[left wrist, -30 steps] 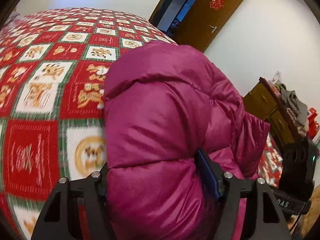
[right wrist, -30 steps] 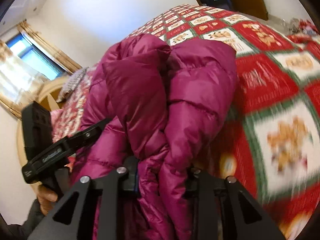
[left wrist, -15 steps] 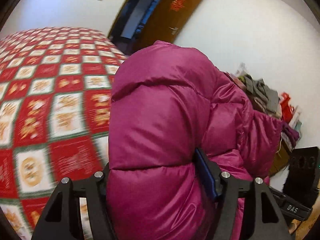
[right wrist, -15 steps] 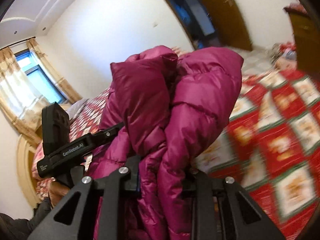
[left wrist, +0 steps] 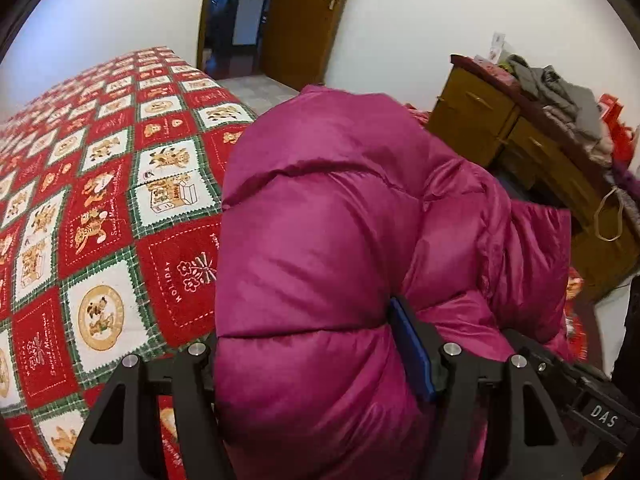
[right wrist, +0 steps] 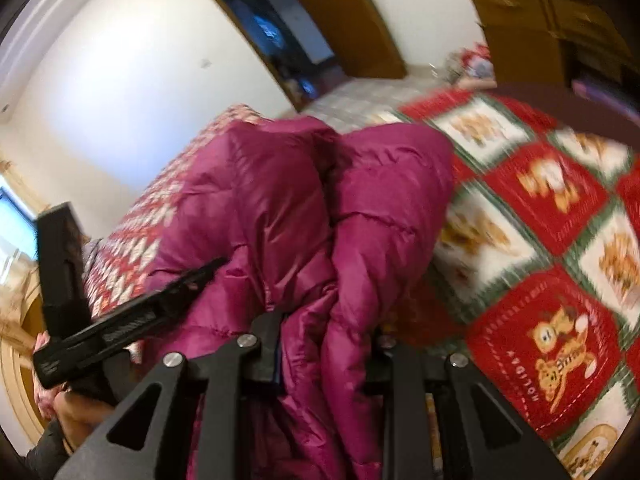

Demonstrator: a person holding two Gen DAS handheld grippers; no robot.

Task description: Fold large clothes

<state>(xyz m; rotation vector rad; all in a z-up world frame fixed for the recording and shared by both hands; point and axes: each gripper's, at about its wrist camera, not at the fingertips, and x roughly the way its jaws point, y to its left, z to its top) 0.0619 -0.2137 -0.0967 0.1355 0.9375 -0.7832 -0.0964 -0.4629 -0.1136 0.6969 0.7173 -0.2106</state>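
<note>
A bulky magenta puffer jacket (left wrist: 320, 240) is bunched into a thick bundle and held up above the bed. My left gripper (left wrist: 312, 364) is shut on one side of the bundle, and its padding bulges out between the fingers. My right gripper (right wrist: 324, 352) is shut on the other side, on several gathered layers of the jacket (right wrist: 360, 216). The left gripper's body (right wrist: 120, 320) shows at the left in the right wrist view. The right gripper's body (left wrist: 580, 396) shows at the lower right in the left wrist view. The jacket hides most of both fingertips.
A red, white and green holiday quilt (left wrist: 100, 200) covers the bed below. A wooden dresser (left wrist: 520, 144) piled with clothes stands to the right. An open wooden door (left wrist: 300, 20) and a dark doorway are beyond the bed. A window (right wrist: 12, 220) is at the left.
Both grippers have swung with the jacket bundle toward the foot of the bed. The dresser and door now show more fully. Both grips are unchanged.
</note>
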